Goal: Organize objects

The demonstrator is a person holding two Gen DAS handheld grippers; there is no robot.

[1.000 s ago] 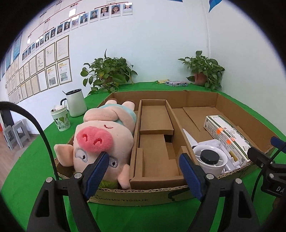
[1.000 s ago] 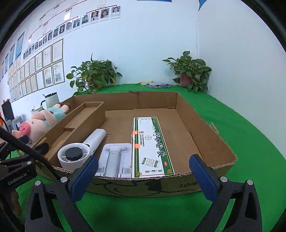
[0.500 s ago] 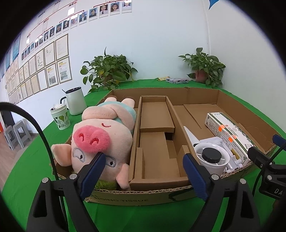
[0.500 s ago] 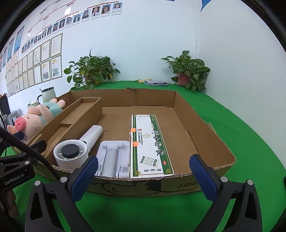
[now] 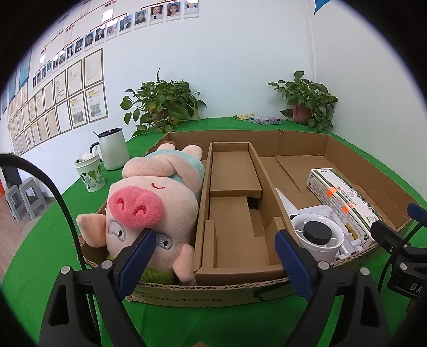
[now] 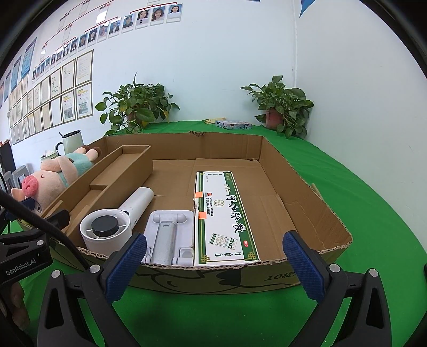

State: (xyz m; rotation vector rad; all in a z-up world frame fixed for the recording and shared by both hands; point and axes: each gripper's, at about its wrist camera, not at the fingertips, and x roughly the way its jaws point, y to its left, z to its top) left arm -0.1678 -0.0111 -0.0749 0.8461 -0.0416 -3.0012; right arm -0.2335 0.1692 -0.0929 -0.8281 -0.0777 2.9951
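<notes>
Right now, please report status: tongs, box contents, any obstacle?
Left tongs open, just widened, empty. Right tongs open, empty. Plush pig, fan, stand, medicine box lie in the cardboard tray. No obstacle.

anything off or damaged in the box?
Mostly tidy. The plush pig overhangs the cardboard box's front-left corner, snout and ear past the rim. The back wall's top edge is torn, and the right front corner looks ragged. Fan, stand, medicine carton lie flat.

The place looks like an office, with rows of framed certificates (image 5: 80,96) and staff portrait photos (image 6: 149,17) on the white wall, two leafy potted plants (image 6: 280,106) and a white lidded kettle (image 5: 112,149) on a green-covered table (image 6: 360,186).
</notes>
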